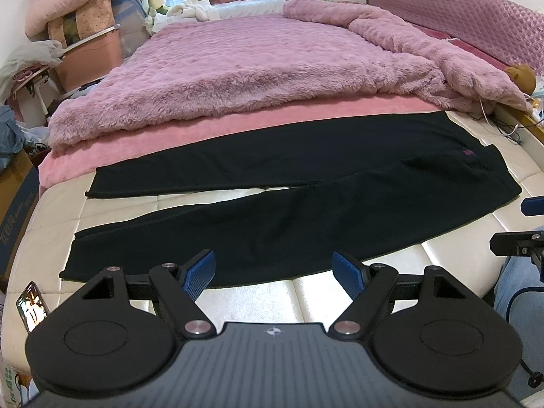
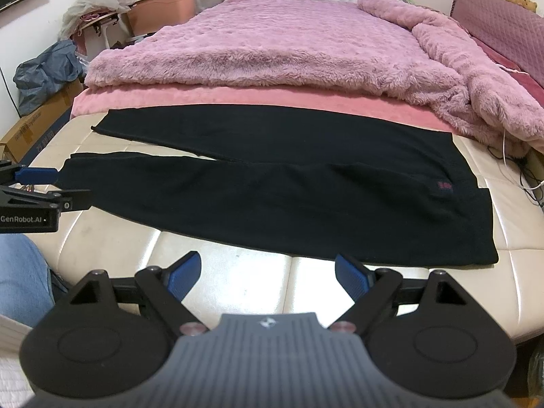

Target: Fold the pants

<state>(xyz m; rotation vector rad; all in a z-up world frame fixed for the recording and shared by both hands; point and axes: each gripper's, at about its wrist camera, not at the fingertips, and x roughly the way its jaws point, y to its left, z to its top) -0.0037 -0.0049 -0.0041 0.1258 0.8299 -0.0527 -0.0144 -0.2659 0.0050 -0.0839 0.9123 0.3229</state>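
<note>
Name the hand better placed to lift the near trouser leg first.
Probably left. The left tongs hang open right at the near leg's edge of the black pants; the right tongs face bare cream mattress short of the waist.

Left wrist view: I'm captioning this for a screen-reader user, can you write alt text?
Black pants lie spread flat across a cream mattress, legs pointing left, waist right. The left gripper hovers at the near edge, jaws open and empty. A fluffy pink blanket covers the bed behind.
</note>
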